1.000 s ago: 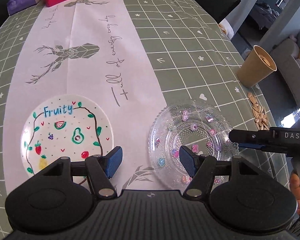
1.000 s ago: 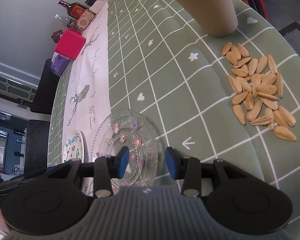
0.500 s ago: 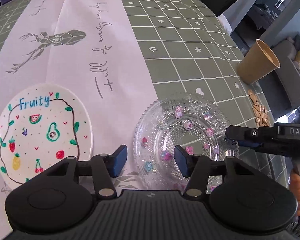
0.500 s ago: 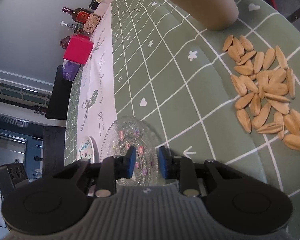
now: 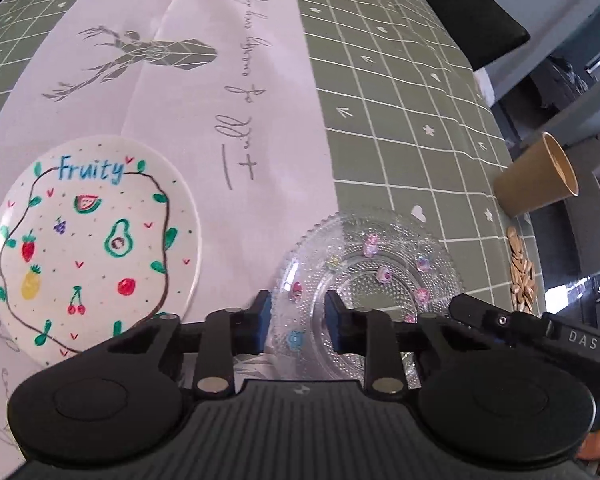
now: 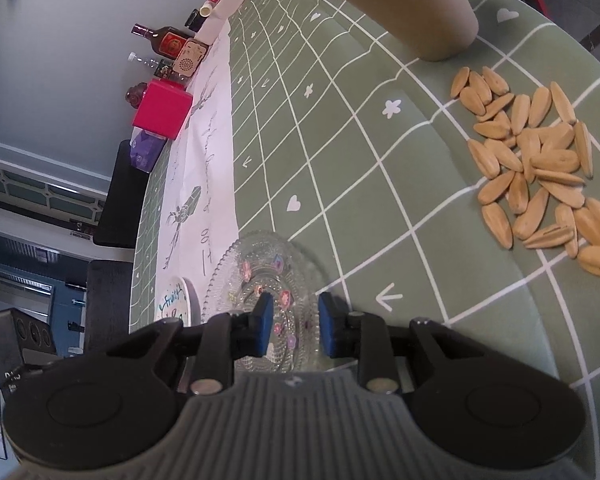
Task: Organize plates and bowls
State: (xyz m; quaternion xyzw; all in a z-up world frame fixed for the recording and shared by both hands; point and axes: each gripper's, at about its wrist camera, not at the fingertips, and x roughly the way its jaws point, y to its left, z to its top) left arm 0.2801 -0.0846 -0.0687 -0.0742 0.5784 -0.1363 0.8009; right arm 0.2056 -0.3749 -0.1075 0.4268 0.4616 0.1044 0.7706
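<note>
On the worktop [image 5: 400, 92], the fruit plate [image 5: 96, 240] lies left of the glass plate [image 5: 384, 256]; paper cup [image 5: 536, 184] and seeds [image 5: 522, 276] lie to its right.

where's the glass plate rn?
Left wrist view: the glass plate sits right of the Fruity plate, straddling the edge of the white runner, with the paper cup further right.

The tablecloth [image 5: 400, 128] was sage green with a white grid, hearts and arrows; the runner [image 5: 204, 92] white with grey deer; one plate [image 5: 96, 240] white with painted fruit; the glass plate [image 5: 364, 272] clear, beaded, pastel-dotted; the cup [image 5: 536, 184] tan.
</note>
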